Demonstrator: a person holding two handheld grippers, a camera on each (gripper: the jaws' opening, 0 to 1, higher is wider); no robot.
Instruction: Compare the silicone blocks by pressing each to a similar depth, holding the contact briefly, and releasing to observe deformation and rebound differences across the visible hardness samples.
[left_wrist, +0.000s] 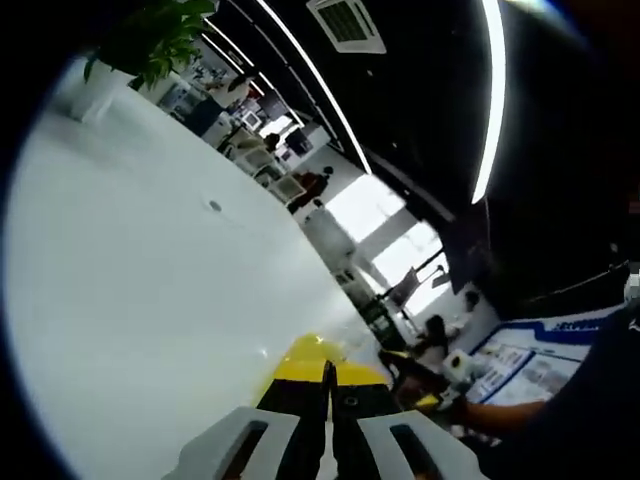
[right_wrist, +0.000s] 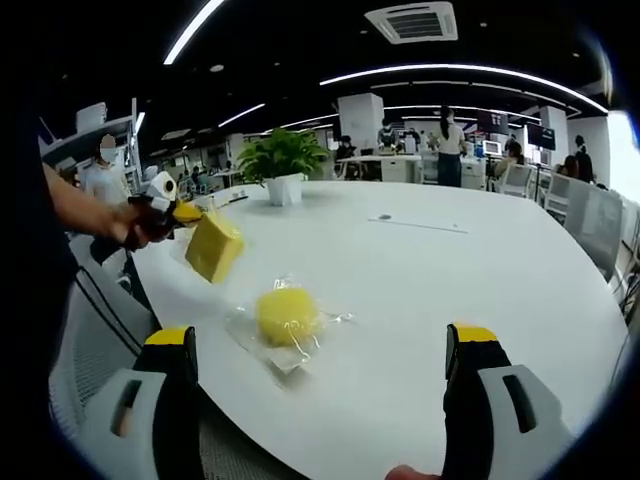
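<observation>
My left gripper (left_wrist: 328, 374) has its yellow-tipped jaws pressed together on a yellow silicone block (left_wrist: 314, 349), whose edge peeks past the tips. In the right gripper view that same left gripper (right_wrist: 180, 213) comes in from the left in a person's hand, holding the square yellow block (right_wrist: 213, 247) above the table's left edge. A round yellow silicone block (right_wrist: 286, 314) lies on the white table (right_wrist: 450, 270) inside a clear plastic wrapper. My right gripper (right_wrist: 325, 345) stands wide open just short of it, and its jaws hold nothing.
A potted plant (right_wrist: 280, 160) stands at the table's far side, also the plant (left_wrist: 150, 40) in the left gripper view. A mesh office chair (right_wrist: 85, 330) is at the table's left edge. Several people and desks fill the office behind.
</observation>
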